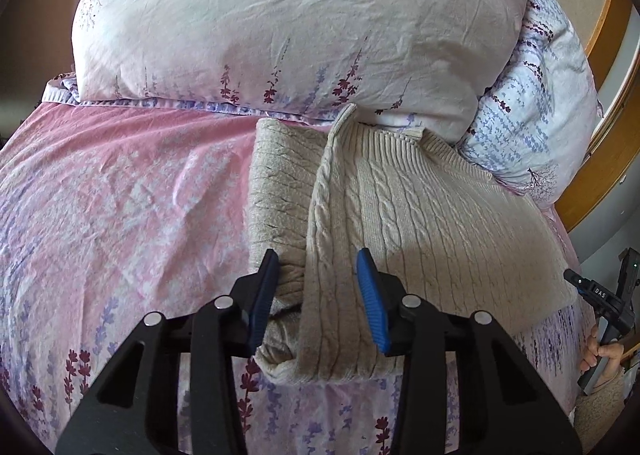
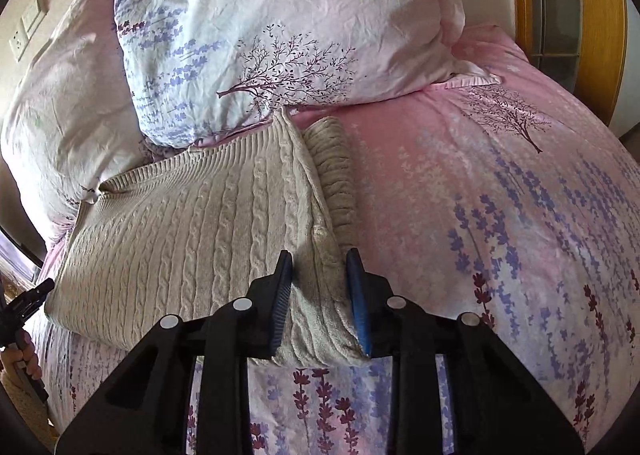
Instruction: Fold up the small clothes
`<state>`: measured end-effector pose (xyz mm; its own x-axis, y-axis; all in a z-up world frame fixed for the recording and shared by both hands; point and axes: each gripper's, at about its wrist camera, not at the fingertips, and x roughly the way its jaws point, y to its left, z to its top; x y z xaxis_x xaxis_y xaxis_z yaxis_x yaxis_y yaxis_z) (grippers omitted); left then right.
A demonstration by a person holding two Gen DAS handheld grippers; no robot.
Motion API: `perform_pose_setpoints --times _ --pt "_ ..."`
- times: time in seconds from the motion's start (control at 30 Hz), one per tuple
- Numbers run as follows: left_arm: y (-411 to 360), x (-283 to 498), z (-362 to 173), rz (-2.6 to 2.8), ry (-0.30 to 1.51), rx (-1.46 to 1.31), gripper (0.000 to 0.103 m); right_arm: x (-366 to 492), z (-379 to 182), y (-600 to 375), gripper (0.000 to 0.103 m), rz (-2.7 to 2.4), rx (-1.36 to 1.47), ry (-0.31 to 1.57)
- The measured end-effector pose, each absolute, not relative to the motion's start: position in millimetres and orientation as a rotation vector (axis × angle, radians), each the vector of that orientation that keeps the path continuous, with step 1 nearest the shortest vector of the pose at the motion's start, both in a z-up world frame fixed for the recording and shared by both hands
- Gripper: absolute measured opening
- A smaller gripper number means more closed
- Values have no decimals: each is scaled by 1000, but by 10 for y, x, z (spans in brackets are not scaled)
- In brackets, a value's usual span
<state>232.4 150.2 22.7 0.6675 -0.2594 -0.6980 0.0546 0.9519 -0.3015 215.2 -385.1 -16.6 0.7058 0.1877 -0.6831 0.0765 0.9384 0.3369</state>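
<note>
Lying on a pink floral bedspread (image 1: 120, 195), just in front of the pillows, a beige cable-knit sweater (image 1: 420, 223) is partly folded, with one side turned over onto the body so that a long fold ridge runs from the near hem toward the ribbed far edge. Beside that ridge a plainer, finer-knit strip of the same garment shows, and in the right wrist view it looks bunched into small crosswise wrinkles. Its front carries raised rope-like cables between narrow vertical ribs, and the yarn looks thick and soft. The left gripper (image 1: 318, 295) hangs over the near hem with its blue ribbed pads (image 1: 370, 291) spread wide on either side of the fold ridge; whether they press the knit or only hover cannot be told. The right gripper (image 2: 320, 291) has its pads closer together, bracketing a raised fold of the sweater (image 2: 180, 223) at the near edge, the fabric filling the gap between them. Both grippers have black linkage arms with round silver pivot pins. At the right edge of the left wrist view, white letters reading "DAS" appear on the other gripper's black body (image 1: 600, 291). Behind the sweater, the large pillow (image 1: 280, 27) and the pillow (image 2: 288, 27) printed with a bare tree are crinkled cotton with lavender sprigs and a green clover mark.
</note>
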Motion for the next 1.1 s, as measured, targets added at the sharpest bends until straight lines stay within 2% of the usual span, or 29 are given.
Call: perform_pose_setpoints --times 0.27,0.33,0.37,0.4,0.5,0.73,0.9,1.1 --pt "1343 2354 119 -159 855 -153 37 2173 -163 -3775 29 53 288 795" --pt "1316 2353 117 -164 860 -139 20 2170 -155 -3768 19 52 271 785" --pt "1326 2349 120 -170 862 -148 19 2162 -147 -3779 15 53 275 778" --pt "1352 2340 126 -173 859 -164 13 2149 -130 -3798 14 57 289 769" --pt "1470 2297 158 -201 855 -238 8 2087 -41 -3837 11 73 325 733" --pt "1545 2164 284 -246 824 -264 7 1881 73 -3824 11 77 341 693" --pt "1612 2173 165 -250 858 -259 7 1904 -202 -3856 11 17 341 792" --pt "1582 2174 153 -246 840 -264 14 1919 -192 -3819 12 0 339 792"
